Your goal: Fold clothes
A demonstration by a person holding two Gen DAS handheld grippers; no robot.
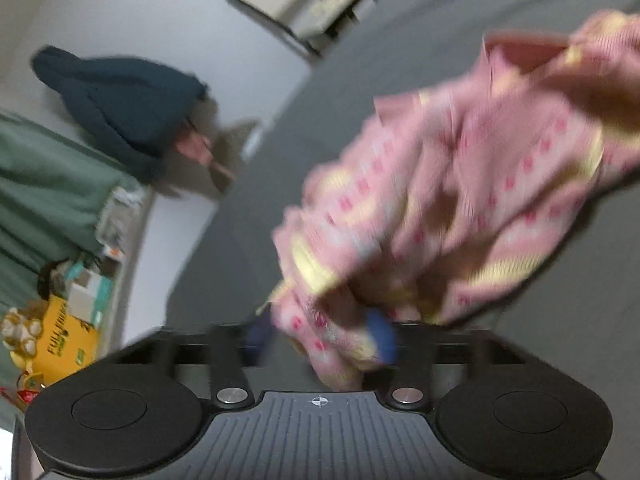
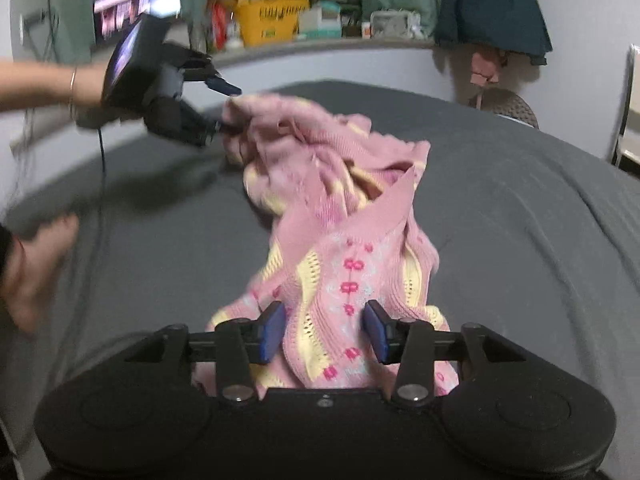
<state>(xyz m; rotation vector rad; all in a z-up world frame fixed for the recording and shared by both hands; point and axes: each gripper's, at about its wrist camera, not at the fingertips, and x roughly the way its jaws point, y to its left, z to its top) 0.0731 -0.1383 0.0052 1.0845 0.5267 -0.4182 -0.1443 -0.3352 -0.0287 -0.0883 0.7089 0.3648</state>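
A pink knitted garment with yellow stripes and pink dots lies bunched on the grey bed sheet. My left gripper is at its far left end; its blue fingers stand apart, with cloth draped over the lower one. In the blurred left wrist view the garment hangs over my left gripper, covering the gap between its fingers. My right gripper is open, its blue pads on either side of a fold of the garment's near end.
A bare foot rests on the sheet at the left. A shelf behind the bed holds a yellow basket and boxes. A dark jacket hangs on the wall at the right. A wicker seat stands beside the bed.
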